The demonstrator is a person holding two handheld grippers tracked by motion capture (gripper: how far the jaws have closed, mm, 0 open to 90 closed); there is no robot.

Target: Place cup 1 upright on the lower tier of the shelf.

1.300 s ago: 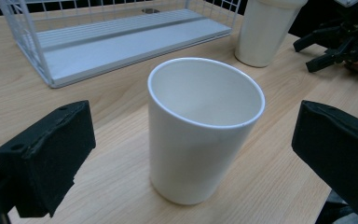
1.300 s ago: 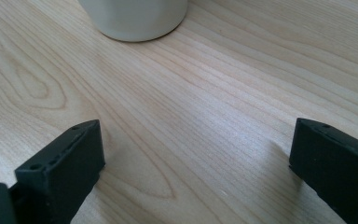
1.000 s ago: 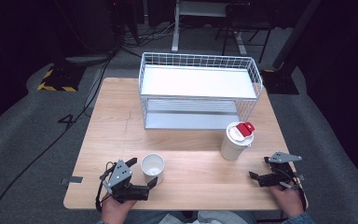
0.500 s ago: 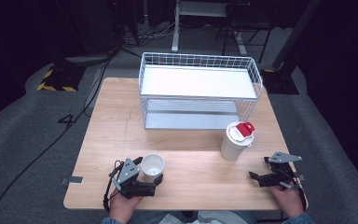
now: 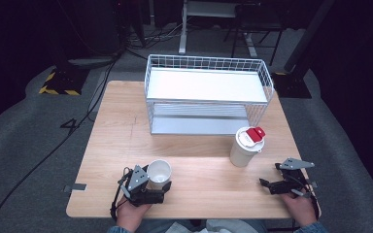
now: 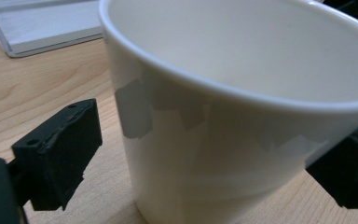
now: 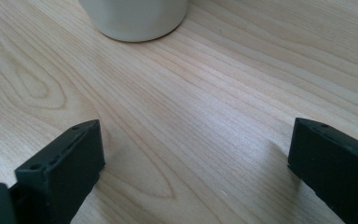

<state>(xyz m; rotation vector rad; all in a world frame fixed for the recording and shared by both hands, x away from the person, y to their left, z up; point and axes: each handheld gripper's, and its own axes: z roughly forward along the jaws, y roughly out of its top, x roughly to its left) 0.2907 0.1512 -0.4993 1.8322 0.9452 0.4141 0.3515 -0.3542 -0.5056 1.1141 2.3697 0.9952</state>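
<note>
Straddling blank white cup, L gripper fingers closing, no print.

A single mark can be read: a dark figure "4" on the grey floor, at the left of the high view just off the table's left edge. The yellow-and-black hazard stripes at the upper left carry no lettering. The cups bear no print that can be made out.
</note>
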